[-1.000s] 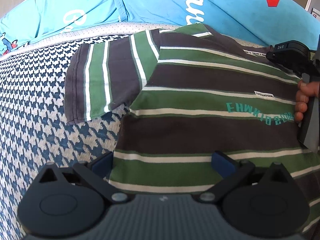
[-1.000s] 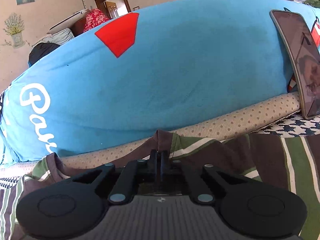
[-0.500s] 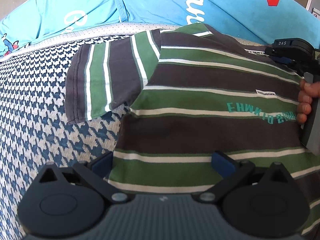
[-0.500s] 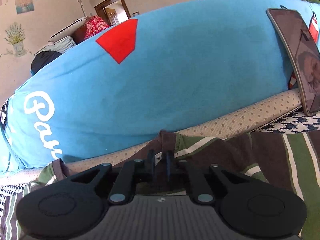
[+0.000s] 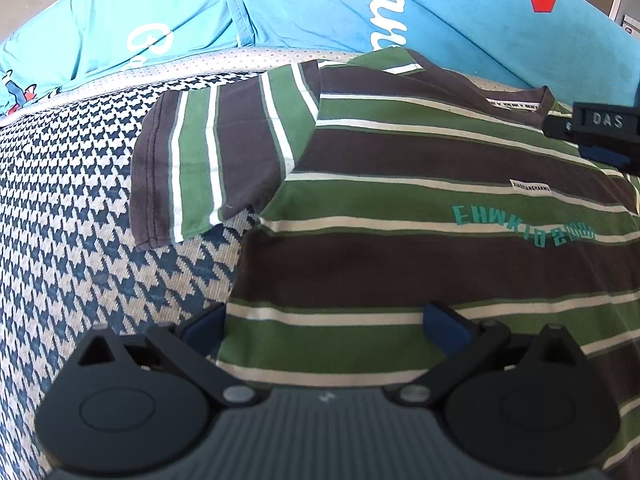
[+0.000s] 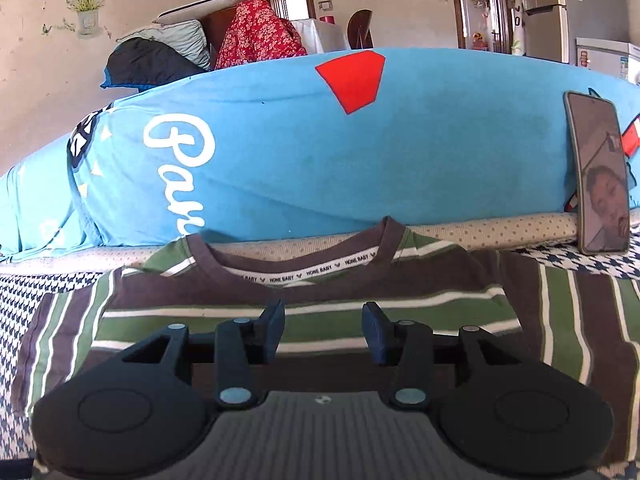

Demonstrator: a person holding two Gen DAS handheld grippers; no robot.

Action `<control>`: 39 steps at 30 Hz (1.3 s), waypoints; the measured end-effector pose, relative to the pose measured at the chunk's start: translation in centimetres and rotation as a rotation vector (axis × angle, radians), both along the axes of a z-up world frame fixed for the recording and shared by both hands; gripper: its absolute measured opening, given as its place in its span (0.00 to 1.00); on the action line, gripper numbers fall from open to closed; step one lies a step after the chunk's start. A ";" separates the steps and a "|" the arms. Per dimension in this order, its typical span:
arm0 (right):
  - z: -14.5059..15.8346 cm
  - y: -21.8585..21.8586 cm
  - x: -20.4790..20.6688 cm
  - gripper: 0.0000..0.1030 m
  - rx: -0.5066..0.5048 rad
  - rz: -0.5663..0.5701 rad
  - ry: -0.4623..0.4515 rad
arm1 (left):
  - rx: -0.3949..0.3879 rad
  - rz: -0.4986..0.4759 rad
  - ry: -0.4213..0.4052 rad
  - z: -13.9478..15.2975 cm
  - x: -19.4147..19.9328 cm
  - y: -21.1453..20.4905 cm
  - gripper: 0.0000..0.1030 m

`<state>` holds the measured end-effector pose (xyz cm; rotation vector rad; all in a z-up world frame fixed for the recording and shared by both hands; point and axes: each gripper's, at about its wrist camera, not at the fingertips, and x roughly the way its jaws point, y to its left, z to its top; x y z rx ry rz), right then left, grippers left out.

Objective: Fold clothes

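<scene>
1. While spread flat on the houndstooth cover (image 5: pixel 80 208), front up and collar toward the blue cushions (image 5: pixel 320 4), lies striped T-shirt (image 5: pixel 400 208) with one short sleeve (image 5: pixel 208 164) laid out sideways.
2. Left tool (image 5: pixel 326 320): spread wide over the lower left part of the shirt, one blue pad at the shirt's side edge, the other over the stripes; cannot tell whether the pads touch the cloth; nothing pinched.
3. Right tool (image 6: pixel 323 330): opening, pads apart, poised just short of the collar (image 6: pixel 304 268), only flat shirt fabric seen in the gap, nothing gripped.
4. Seen from the left wrist view: tip of the right tool at the right edge, beside the neckline.
5. Propped against the right-hand blue cushion: a phone (image 6: pixel 598 176), upright, standing on the dotted edge strip (image 6: pixel 500 232).
6. Behind the cushions: piled bedding and a red floral cloth (image 6: pixel 260 36).
</scene>
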<state>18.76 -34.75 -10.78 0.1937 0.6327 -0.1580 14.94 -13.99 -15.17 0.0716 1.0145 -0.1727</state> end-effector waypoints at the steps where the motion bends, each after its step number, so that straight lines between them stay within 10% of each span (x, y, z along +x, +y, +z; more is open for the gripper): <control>1: -0.1 0.0 -0.7 0.44 0.013 -0.009 0.016 | 0.000 0.000 0.000 0.0 0.0 0.0 1.00; 27: -1.4 4.0 -16.9 0.63 -0.119 -0.038 0.265 | -0.045 -0.114 -0.047 0.9 -7.7 0.9 1.00; 39: -2.0 5.7 -22.1 0.73 -0.163 -0.064 0.213 | -0.008 -0.138 -0.161 0.0 -14.3 1.8 1.00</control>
